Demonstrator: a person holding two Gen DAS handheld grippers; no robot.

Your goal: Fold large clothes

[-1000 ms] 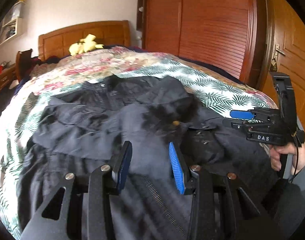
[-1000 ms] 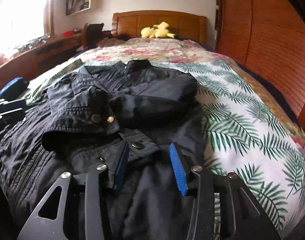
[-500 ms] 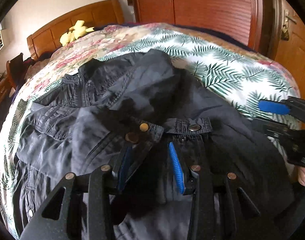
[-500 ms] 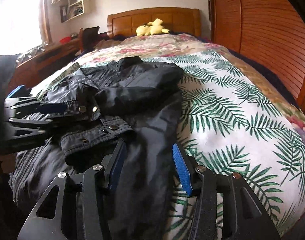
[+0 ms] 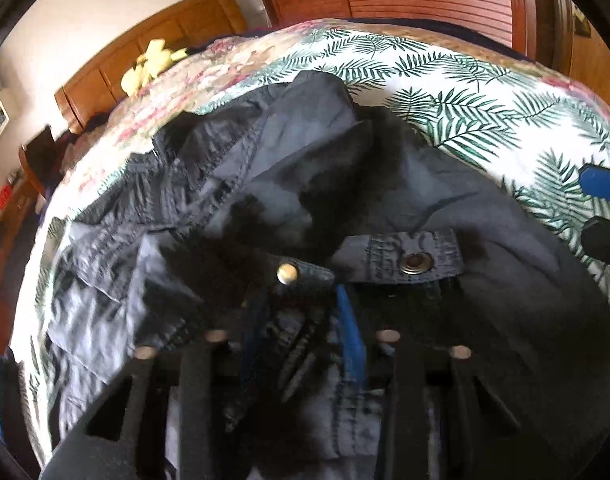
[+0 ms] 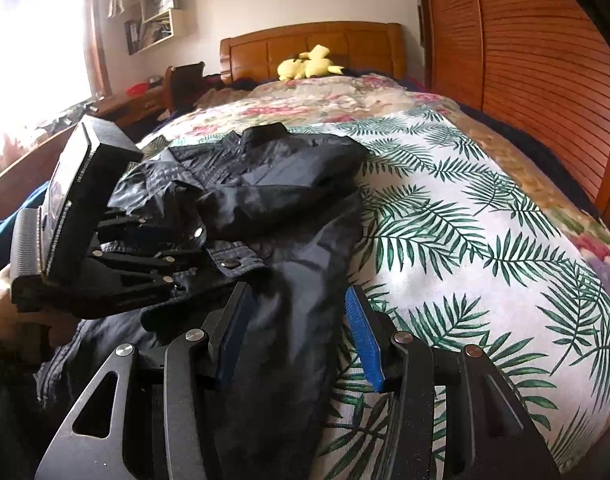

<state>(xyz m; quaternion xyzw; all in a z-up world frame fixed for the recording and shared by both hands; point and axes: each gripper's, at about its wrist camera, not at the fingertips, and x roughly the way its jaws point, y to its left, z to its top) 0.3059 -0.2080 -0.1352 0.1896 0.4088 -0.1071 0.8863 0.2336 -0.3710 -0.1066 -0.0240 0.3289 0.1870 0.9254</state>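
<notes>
A dark navy jacket (image 5: pixel 345 184) lies spread on the bed, with one sleeve folded across its front. My left gripper (image 5: pixel 301 328) points down at the snap-button cuff (image 5: pixel 413 264). Its jaws are closing, with bunched cuff fabric pinched between the blue pads. The right wrist view shows that left gripper (image 6: pixel 197 268) clamped on the cuff at the jacket (image 6: pixel 265 184). My right gripper (image 6: pixel 297 332) stands open over the jacket's right edge; loose fabric lies between its pads, not pressed. Its blue pad also shows as the right gripper (image 5: pixel 601 208) at the far right.
The bed has a palm-leaf cover (image 6: pixel 465 240) with bare room to the jacket's right. A yellow plush toy (image 6: pixel 309 66) sits by the wooden headboard (image 6: pixel 345 40). A louvred wardrobe (image 6: pixel 525 80) stands on the right, a desk (image 6: pixel 117 108) on the left. A person's hand (image 6: pixel 1 300) holds the left gripper.
The left gripper has moved forward and down onto the cuff, and its jaws have narrowed on the fabric. The right gripper has shifted right to the jacket's edge.
</notes>
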